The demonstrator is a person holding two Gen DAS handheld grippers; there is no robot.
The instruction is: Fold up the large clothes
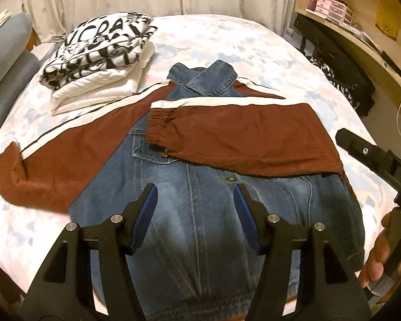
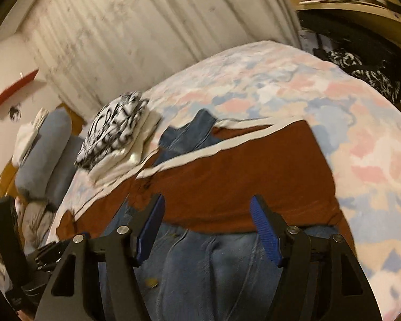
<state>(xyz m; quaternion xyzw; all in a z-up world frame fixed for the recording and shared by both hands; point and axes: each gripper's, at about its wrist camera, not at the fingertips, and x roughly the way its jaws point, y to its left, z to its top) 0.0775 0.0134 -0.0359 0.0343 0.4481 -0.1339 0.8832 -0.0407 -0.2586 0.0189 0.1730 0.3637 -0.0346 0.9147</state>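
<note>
A blue denim jacket (image 1: 200, 227) with brown, white-striped sleeves lies face up on the bed, collar (image 1: 214, 77) at the far end. One brown sleeve (image 1: 240, 136) is folded across the chest. The other sleeve (image 1: 66, 160) lies spread out to the left. My left gripper (image 1: 195, 188) hovers open over the jacket's lower front, nothing between its blue pads. In the right wrist view my right gripper (image 2: 208, 199) is open above the jacket (image 2: 214, 267), near the folded sleeve (image 2: 240, 182), and holds nothing. A hand (image 1: 379, 254) grips the right tool's black body at the right edge.
A stack of folded clothes (image 1: 99, 53), the top one white with black print, sits at the bed's far left. The pastel bed cover (image 1: 227, 40) shows around the jacket. Grey cushions (image 1: 5, 53) line the left side. A dark clothing pile (image 1: 342, 80) and wooden shelves (image 1: 347, 26) stand on the right.
</note>
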